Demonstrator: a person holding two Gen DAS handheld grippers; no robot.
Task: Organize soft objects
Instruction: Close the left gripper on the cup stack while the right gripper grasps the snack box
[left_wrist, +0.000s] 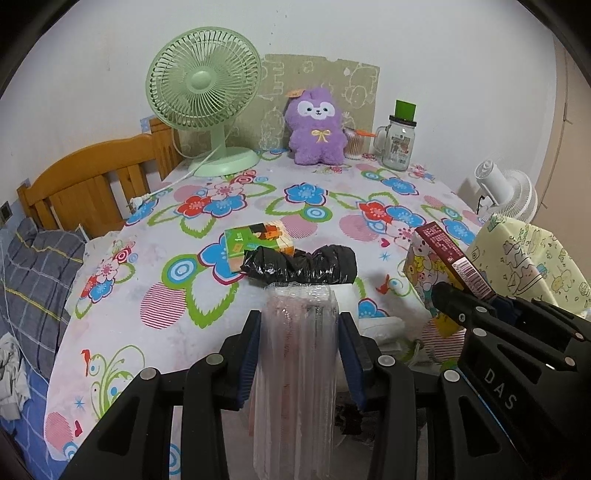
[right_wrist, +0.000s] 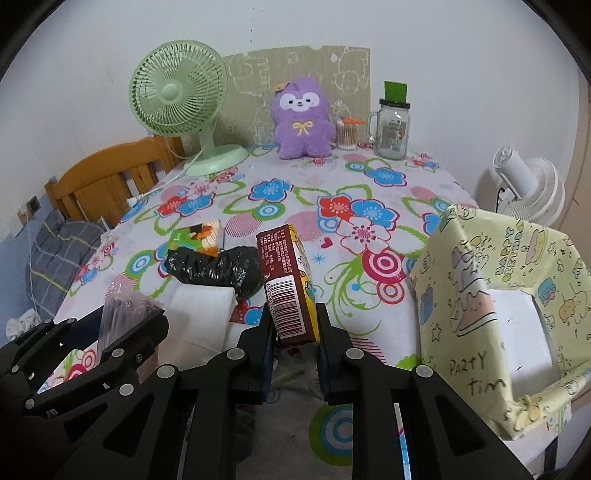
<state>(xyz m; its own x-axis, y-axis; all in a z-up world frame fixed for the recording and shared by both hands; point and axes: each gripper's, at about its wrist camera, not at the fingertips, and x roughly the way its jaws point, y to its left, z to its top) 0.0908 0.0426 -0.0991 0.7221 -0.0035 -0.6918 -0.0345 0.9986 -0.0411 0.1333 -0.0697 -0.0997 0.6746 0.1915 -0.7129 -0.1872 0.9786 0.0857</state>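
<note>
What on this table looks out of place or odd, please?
The green fan is unplugged: its white plug lies loose on the tablecloth near the left edge. The black plastic bag lies crumpled, partly over the green packet. Nothing looks spilled or broken.

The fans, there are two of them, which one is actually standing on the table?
The green fan, on its round base at the table's far left corner. The white fan stands off the table's right edge.
</note>
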